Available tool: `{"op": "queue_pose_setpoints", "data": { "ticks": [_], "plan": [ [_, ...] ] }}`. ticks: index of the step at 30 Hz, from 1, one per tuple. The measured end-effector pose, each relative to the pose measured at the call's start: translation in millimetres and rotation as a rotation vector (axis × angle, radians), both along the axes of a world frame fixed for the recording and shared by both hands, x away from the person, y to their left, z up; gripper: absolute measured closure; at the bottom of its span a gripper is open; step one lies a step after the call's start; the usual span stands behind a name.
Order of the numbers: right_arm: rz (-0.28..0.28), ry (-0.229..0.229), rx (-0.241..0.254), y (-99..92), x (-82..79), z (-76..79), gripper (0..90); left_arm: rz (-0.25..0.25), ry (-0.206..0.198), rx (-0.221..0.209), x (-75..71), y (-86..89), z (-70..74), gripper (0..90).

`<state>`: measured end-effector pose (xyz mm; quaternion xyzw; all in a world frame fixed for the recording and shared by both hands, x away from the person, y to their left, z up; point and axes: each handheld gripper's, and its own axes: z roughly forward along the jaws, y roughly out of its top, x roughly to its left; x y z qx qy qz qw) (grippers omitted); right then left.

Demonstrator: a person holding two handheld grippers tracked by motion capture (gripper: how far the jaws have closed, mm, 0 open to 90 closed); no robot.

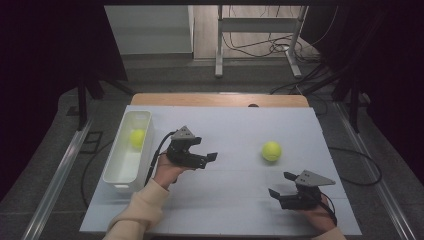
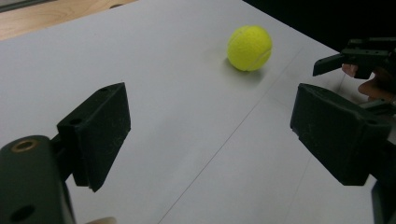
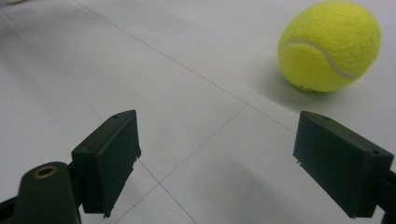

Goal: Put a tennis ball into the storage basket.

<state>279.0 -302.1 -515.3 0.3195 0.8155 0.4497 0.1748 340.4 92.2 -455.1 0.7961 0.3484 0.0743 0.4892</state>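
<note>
A yellow tennis ball [image 1: 271, 151] lies loose on the white table top [image 1: 230, 125], right of centre. A second tennis ball [image 1: 136, 137] rests inside the white bin [image 1: 124, 175] at the left. My left gripper [image 1: 206, 150] hovers mid-table beside the bin, open and holding nothing, its jaws pointing right toward the loose ball [image 2: 249, 47]. My right gripper [image 1: 280, 184] sits near the front right, open and also holding nothing, a little short of the ball [image 3: 329, 45], which lies ahead and to the right of its jaws. Both gripper views show wide gaps at the left gripper [image 2: 212, 133] and the right gripper [image 3: 215, 158].
The bin runs along the table's left edge. A wooden strip [image 1: 220, 99] borders the far edge. Beyond it stand a metal frame [image 1: 257, 25] and floor cables [image 1: 280, 47]. The right gripper [image 2: 355, 58] appears far off in the left gripper view.
</note>
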Motion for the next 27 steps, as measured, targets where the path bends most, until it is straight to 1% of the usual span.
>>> {"op": "queue_pose_setpoints", "data": {
  "ticks": [10,13,18,27],
  "plan": [
    [-0.007,0.001,-0.01,1.0,-1.5,-0.3,15.0,-0.014,0.012,0.005,7.6,-11.4,-5.2,13.3],
    [-0.011,0.002,-0.012,0.8,-1.4,-0.6,15.0,-0.023,0.01,0.007,8.7,-15.0,-4.6,13.3],
    [-0.009,0.001,-0.009,1.6,-1.4,-1.0,15.0,-0.033,0.005,0.023,11.4,-20.4,-3.3,13.3],
    [-0.015,-0.003,-0.01,1.0,-2.2,-0.5,15.0,-0.052,0.009,0.029,17.3,-32.4,-4.2,13.2]
  ]
}}
